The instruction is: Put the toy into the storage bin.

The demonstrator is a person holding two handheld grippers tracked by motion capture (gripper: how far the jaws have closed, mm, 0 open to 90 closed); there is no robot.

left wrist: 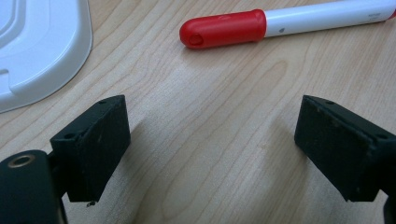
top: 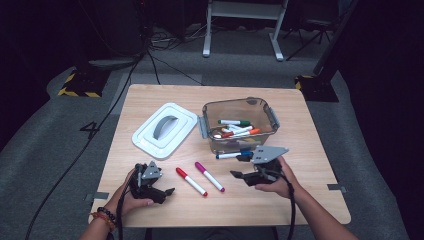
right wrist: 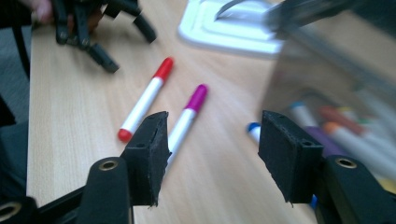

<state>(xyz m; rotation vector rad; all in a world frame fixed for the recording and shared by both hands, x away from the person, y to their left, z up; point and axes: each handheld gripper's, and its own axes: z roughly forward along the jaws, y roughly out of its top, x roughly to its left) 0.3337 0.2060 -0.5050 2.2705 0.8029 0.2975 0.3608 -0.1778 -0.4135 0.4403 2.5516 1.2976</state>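
Note:
Two white markers lie on the wooden table near its front: a red-capped marker (top: pixel 191 181) (left wrist: pixel 280 25) (right wrist: pixel 144 100) and a purple-capped marker (top: pixel 209 176) (right wrist: pixel 187 116). A blue-capped marker (top: pixel 232 155) (right wrist: pixel 253 130) lies against the front of the clear bin (top: pixel 260 107) (right wrist: pixel 327 70), which holds several markers. My left gripper (top: pixel 162 192) (left wrist: pixel 212 149) rests open on the table, left of the red marker, with bare wood between its jaws. My right gripper (top: pixel 240 167) (right wrist: pixel 212 149) is open too, right of the purple marker and just in front of the bin, with nothing between its jaws.
The bin's white lid (top: pixel 165 130) (left wrist: pixel 37 46) (right wrist: pixel 224 28) with a grey handle lies flat left of the bin. Free wood stretches along the table's front edge. Dark floor, cables and stand legs lie beyond the table.

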